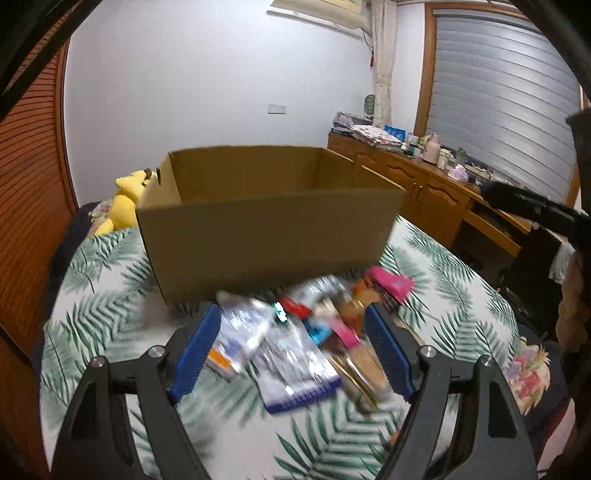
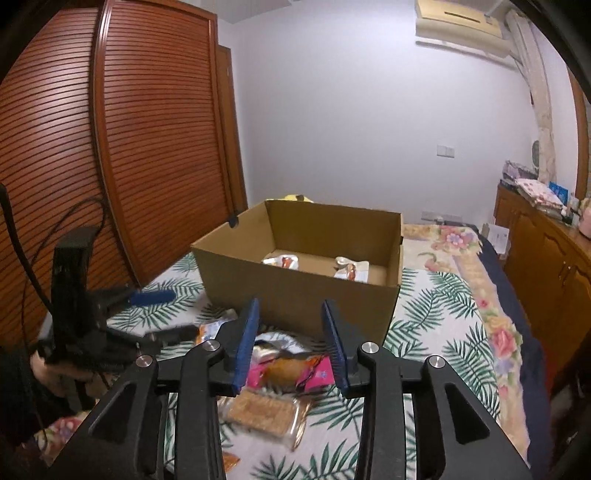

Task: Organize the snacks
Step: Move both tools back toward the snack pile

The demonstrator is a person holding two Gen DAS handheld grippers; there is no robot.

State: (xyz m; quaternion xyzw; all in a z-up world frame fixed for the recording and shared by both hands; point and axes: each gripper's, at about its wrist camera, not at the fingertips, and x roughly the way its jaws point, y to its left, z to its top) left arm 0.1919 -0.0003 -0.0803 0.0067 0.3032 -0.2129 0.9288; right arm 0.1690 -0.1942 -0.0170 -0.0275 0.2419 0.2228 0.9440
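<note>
Both grippers carry nothing: the left gripper (image 1: 291, 343) stands wide over the blurred snack pile (image 1: 295, 339), pads touching nothing; the right gripper (image 2: 291, 343) is partly spread above a pink packet (image 2: 295, 371), clear of it. Snacks lie heaped just before the cardboard box (image 2: 295, 295) (two packets (image 2: 314, 266) already inside), probably so each transfer stays short.

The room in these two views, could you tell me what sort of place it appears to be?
Most likely a bedroom at home: a bed under a leaf-print cover holds the cardboard box, a louvred wardrobe lines one wall, and an air conditioner hangs above.
</note>
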